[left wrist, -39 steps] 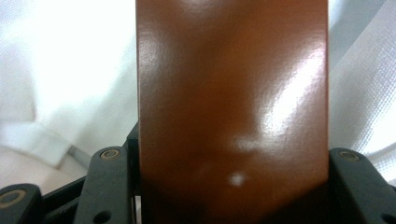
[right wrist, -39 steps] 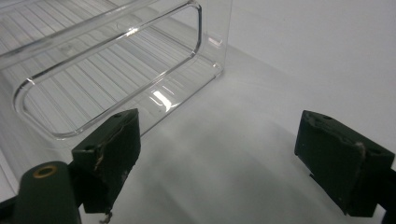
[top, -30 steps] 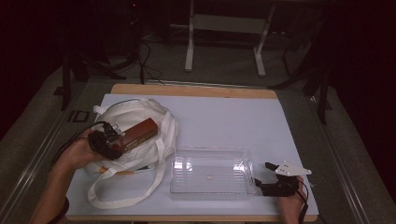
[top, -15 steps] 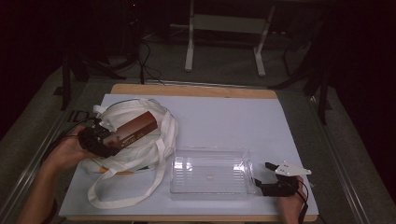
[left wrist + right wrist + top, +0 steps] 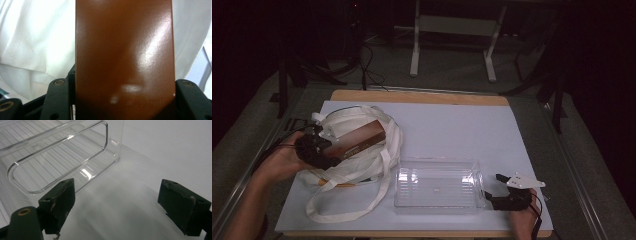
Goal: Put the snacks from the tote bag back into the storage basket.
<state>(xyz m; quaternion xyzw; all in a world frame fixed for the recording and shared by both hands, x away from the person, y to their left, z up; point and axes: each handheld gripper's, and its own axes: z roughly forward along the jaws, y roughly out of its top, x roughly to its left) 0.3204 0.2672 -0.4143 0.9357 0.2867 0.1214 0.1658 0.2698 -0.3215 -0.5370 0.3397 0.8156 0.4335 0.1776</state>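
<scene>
Lifted clear of the white cloth tote bag, your left gripper's fingers clamp the glossy brown rectangular box; the clear plastic tray awaits, right gripper's fingers apart.

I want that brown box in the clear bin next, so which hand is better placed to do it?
Left. Its tongs already clamp the brown box over the white bag; the right tongs sit open beside the clear bin.

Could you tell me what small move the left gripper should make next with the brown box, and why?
Probably carry it right toward the clear bin. The left gripper grips the brown box above the white tote bag, and the bin sits open beside the idle right gripper.
</scene>
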